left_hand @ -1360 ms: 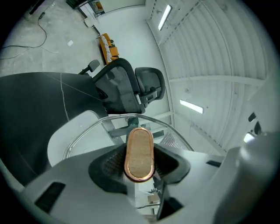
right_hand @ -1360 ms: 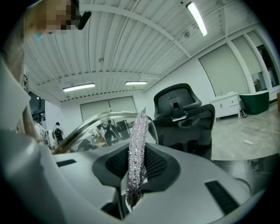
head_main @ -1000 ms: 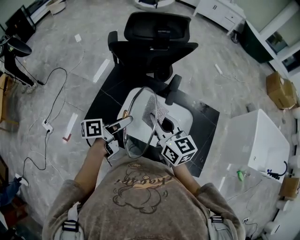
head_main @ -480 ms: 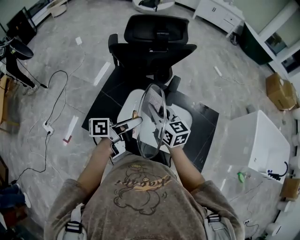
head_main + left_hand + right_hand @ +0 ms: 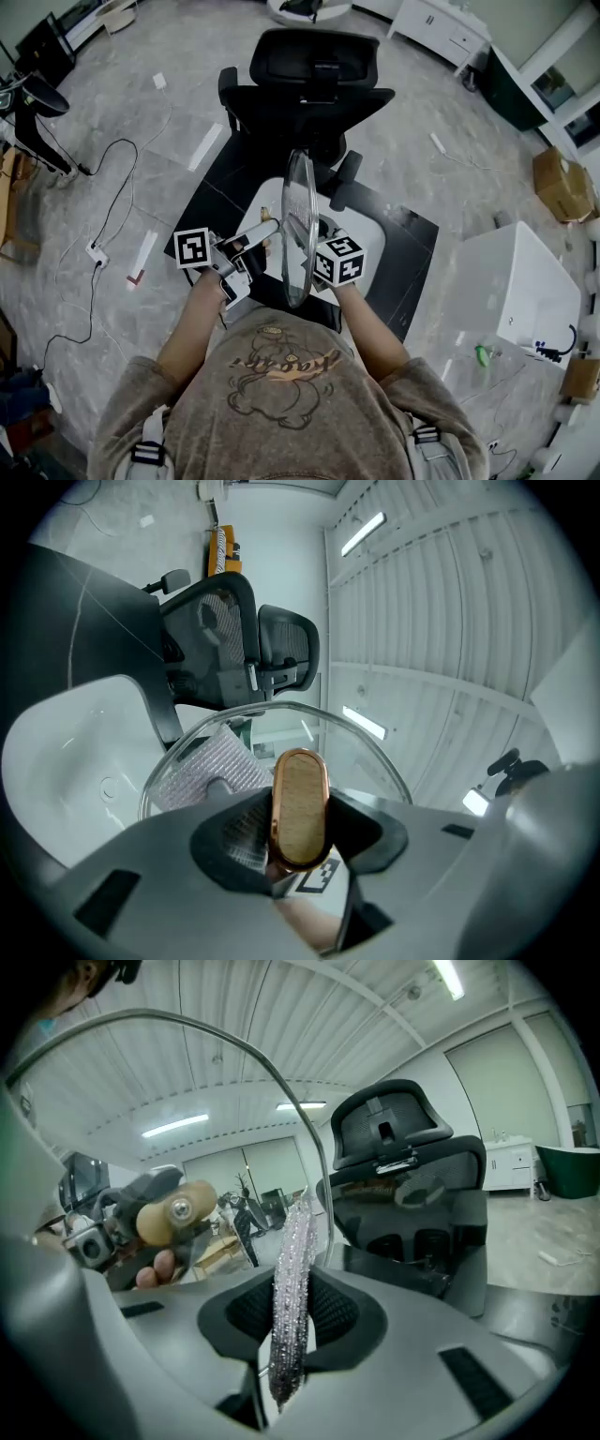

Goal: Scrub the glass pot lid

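One glass lid (image 5: 299, 228) stands on edge in the air above the table (image 5: 371, 234), seen nearly edge-on in the head view, with one claw on each side of it. It has one knob (image 5: 300, 808), wooden with a copper rim. The left claw (image 5: 298, 822) is clamped on that knob and carries the lid by it; in the head view this claw (image 5: 265, 232) reaches in from the left. The right claw (image 5: 291, 1321) is closed tight on one silvery mesh scourer (image 5: 290, 1288). The scourer sticks up from its pads at the lid's other face. Through the glass (image 5: 361, 747) the left gripper view shows the scourer (image 5: 211, 766) flat behind it; whether it touches the glass cannot be told. From the right gripper view the lid (image 5: 187, 1101) curves overhead, the knob (image 5: 174, 1210) beyond it.

There is one small white table, on a black mat (image 5: 405, 274). One black office chair (image 5: 319, 75) stands just behind the table. The floor (image 5: 141, 103) is grey stone-look tile with cables (image 5: 117, 192) trailing at the left. One white cabinet (image 5: 525, 281) and cardboard boxes (image 5: 561, 178) are at the right.
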The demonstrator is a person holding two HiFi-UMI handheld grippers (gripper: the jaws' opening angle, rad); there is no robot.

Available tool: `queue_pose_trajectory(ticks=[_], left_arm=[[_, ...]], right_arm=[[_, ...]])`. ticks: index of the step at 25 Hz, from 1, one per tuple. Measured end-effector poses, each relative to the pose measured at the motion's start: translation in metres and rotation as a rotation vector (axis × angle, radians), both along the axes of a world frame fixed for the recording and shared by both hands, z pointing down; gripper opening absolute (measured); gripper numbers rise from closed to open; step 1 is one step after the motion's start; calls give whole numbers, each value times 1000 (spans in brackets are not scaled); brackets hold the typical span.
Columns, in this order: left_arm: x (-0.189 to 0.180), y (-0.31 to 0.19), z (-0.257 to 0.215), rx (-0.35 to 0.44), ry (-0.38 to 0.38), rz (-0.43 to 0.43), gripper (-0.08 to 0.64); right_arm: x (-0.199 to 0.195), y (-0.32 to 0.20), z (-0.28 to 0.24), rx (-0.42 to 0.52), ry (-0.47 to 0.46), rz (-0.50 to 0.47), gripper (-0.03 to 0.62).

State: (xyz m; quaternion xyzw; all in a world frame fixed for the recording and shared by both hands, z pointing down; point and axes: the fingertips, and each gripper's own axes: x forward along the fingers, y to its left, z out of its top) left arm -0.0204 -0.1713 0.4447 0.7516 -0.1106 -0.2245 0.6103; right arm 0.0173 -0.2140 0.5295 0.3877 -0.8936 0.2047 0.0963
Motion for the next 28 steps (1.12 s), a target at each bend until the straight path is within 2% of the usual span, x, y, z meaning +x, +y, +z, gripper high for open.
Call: queue_pose_trajectory(ticks=[10, 16, 23, 28], left_arm=[[-24, -15, 11, -55, 52, -114, 179], [-32, -19, 17, -62, 54, -147, 179], [-36, -21, 28, -82, 42, -155, 179], [-33, -18, 35, -92, 32, -133, 179]], right_arm=[[-21, 57, -5, -61, -30, -162, 80], [-20, 93, -17, -119, -105, -246, 80], [-18, 116, -58, -135, -204, -284, 80], [-11, 113, -96, -105, -298, -272, 80]])
